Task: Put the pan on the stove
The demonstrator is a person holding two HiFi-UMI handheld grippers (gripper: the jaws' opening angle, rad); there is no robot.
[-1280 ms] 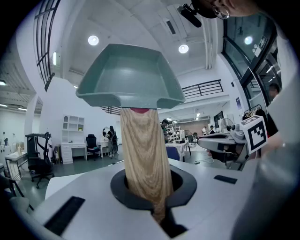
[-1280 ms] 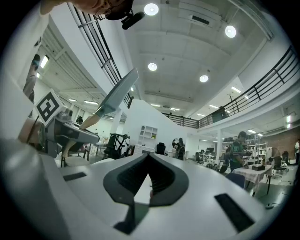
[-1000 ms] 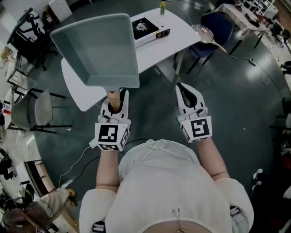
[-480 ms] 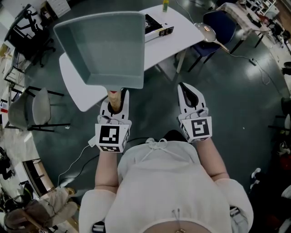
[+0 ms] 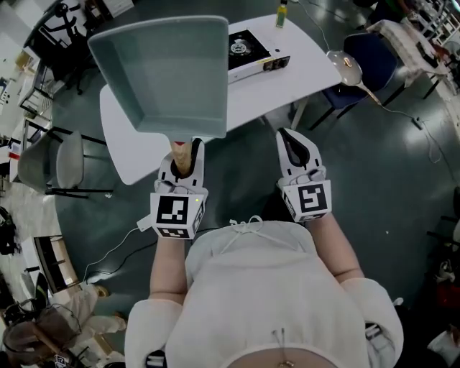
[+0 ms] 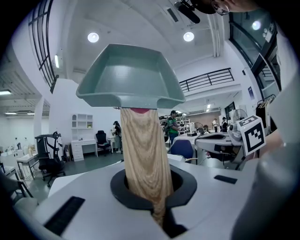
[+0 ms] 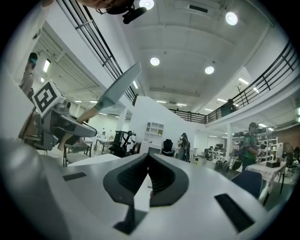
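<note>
A grey-green square pan [image 5: 162, 75] with a wooden handle [image 5: 181, 155] is held up in the air, well above the floor. My left gripper [image 5: 183, 147] is shut on that handle, which runs up from between its jaws [image 6: 143, 154] to the pan [image 6: 129, 77]. The portable stove [image 5: 251, 52] lies on the white table [image 5: 136, 154] ahead, partly hidden behind the pan. My right gripper [image 5: 293, 140] hangs beside the left one, shut and empty [image 7: 149, 176]. The right gripper view catches the pan [image 7: 117, 89] edge-on at the left.
A small bottle [image 5: 281, 13] stands at the table's far edge. A grey chair [image 5: 61, 164] stands left of the table, and a blue chair [image 5: 366, 61] stands at its right with a ladle-like utensil [image 5: 345, 63] by it. Cables run across the dark floor.
The table and stove have drifted rightward and a little nearer in the head view. The pan stays in the left gripper's hold, and both grippers keep their pose.
</note>
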